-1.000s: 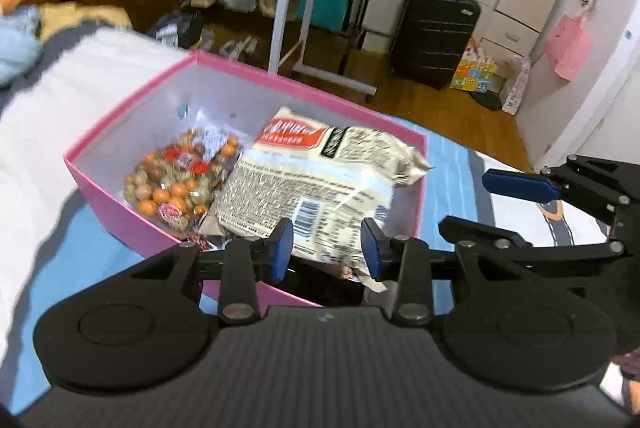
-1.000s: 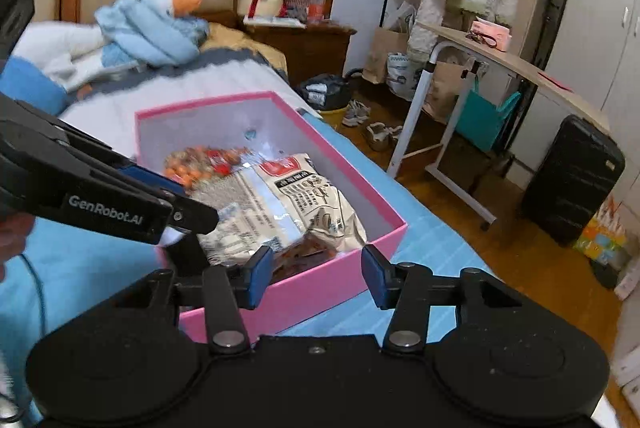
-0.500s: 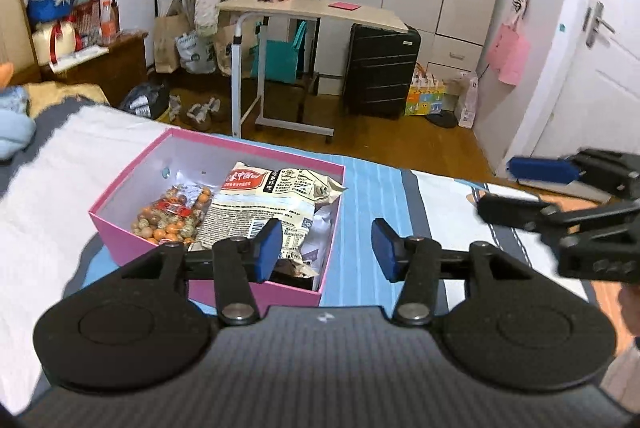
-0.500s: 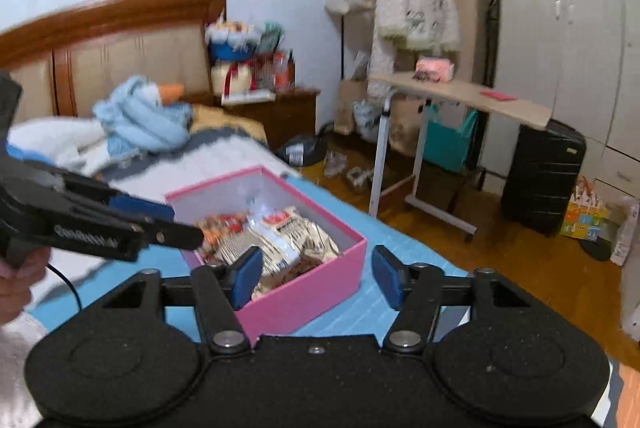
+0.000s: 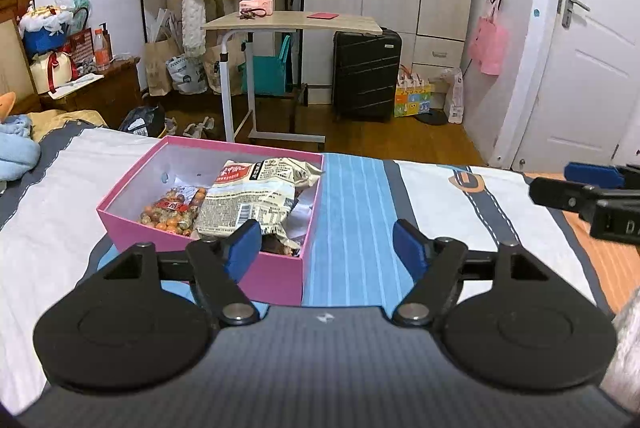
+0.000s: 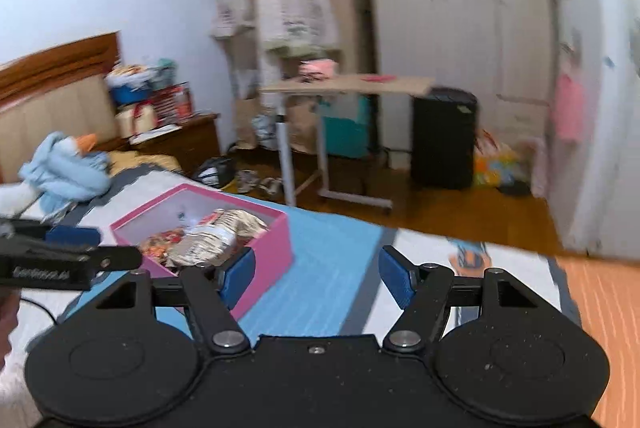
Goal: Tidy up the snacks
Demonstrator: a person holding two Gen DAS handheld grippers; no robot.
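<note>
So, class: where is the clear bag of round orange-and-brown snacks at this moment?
In the left wrist view the bag of round snacks lies inside the pink box on the bed, in its left half, right beside the large printed snack packet.

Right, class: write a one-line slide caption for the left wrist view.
Left gripper, fingers opening and empty, before a pink box of snack bags on the bed.

The pink box (image 5: 280,282) sits on the bed (image 5: 432,204), open at the top, though a large crinkled snack bag (image 5: 256,196) and a packet of round snacks (image 5: 172,212) fill most of its floor. Right of the box the striped bedcover lies bare as far as the near edge, giving free passage. Beyond the far edge, a rolling table (image 5: 296,22) and a black suitcase (image 5: 366,74) occupy the floor.
</note>
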